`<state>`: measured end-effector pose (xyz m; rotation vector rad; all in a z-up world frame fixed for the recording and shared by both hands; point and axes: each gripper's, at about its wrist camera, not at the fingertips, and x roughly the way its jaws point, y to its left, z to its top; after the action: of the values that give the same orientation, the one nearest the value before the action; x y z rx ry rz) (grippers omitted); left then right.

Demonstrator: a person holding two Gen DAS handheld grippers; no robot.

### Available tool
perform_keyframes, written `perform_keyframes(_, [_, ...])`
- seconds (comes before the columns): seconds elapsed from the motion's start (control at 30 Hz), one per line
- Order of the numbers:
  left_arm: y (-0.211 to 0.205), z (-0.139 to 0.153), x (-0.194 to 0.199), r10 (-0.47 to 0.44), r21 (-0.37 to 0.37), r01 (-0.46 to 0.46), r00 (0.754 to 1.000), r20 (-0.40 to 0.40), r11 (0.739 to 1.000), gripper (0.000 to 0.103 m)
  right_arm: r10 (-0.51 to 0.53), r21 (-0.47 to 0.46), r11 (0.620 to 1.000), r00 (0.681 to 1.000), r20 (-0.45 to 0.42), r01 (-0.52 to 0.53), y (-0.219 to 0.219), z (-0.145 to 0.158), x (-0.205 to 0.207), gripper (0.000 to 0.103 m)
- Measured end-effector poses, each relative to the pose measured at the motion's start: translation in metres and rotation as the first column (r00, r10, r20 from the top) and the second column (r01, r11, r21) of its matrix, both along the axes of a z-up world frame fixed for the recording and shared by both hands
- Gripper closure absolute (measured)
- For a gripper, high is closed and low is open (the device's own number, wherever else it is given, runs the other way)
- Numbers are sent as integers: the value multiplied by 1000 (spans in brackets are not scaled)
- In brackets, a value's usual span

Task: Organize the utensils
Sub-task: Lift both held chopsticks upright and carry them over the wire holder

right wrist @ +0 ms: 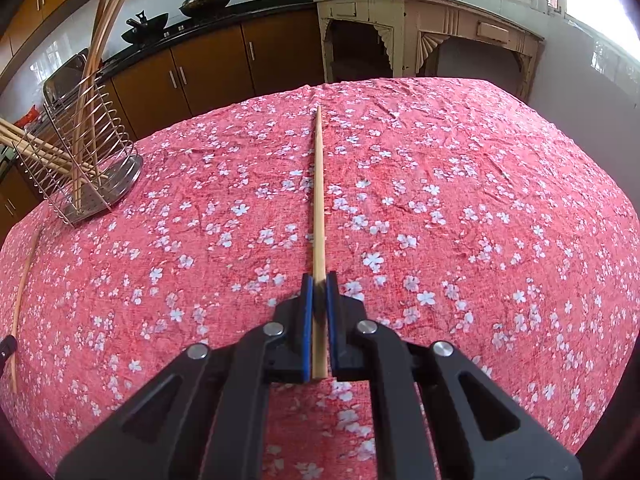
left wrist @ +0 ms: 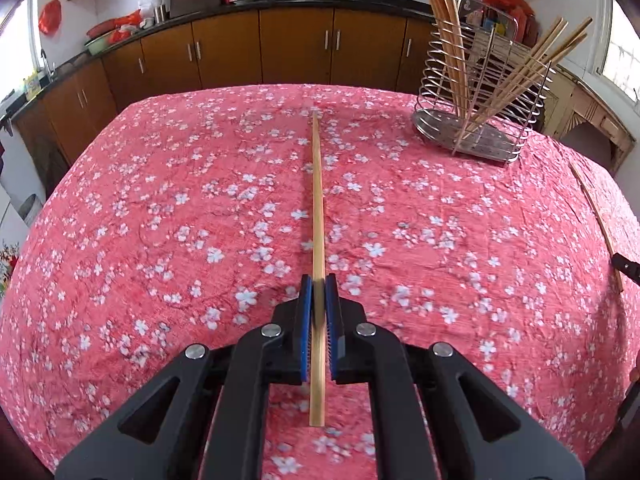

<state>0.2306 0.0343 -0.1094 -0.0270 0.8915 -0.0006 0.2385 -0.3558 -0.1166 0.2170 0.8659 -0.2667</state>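
My left gripper [left wrist: 319, 284] is shut on a wooden chopstick [left wrist: 318, 200] that points forward over the table. My right gripper [right wrist: 319, 282] is shut on another wooden chopstick [right wrist: 319, 192], also pointing forward. A wire utensil rack [left wrist: 480, 116] holding several chopsticks stands at the far right in the left wrist view and at the far left in the right wrist view [right wrist: 92, 168]. Each view shows the other gripper's chopstick at its edge: in the left wrist view [left wrist: 596, 216] and in the right wrist view [right wrist: 22, 300].
The table is covered by a pink floral cloth [left wrist: 160, 220]. Brown kitchen cabinets [left wrist: 296, 44] with woks on the counter run behind it. A worn cream side table [right wrist: 424, 32] stands beyond the table's far edge.
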Motion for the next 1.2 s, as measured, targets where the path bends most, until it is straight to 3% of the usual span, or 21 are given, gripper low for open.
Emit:
perform_keyframes(0.13, [6,1,-1,-10,-78,9,1000,-5,997,92,1,5,1000,1000,1,-1,-1,0,0,95])
perform_keyframes(0.2, [9,3,-3,-12,-99,12,1000,-2,995,71,1,5,1000,1000,1,-1,-1,0,0,95])
perform_keyframes(0.27, [8,4,-5,-7,-79,8,1000,12,997,59,1,4,1000,1000,1,-1,0,0,0,95])
perform_keyframes(0.43, [5,1,-4,0,-42,1,1000,6,999,61,1,3,1000,1000,0,-1,-1,0,0,95])
perform_keyframes(0.53, [2,1,-7,11,-19,-11,1000,4,1000,69,7,-14,1000,1000,-6,-7,3,0,-2,95])
perform_keyframes(0.7, [0,0,-10,34,4,-34,999,1,999,96,9,-21,1000,1000,-7,-9,6,0,-4,95])
perform_keyframes(0.97, [7,3,-14,6,-14,-6,1000,6,1000,97,11,-24,1000,1000,24,-10,3,5,-10,95])
perform_keyframes(1.2, [19,37,-27,-11,1,11,995,100,1000,97,49,-91,995,991,127,-37,16,34,-22,96])
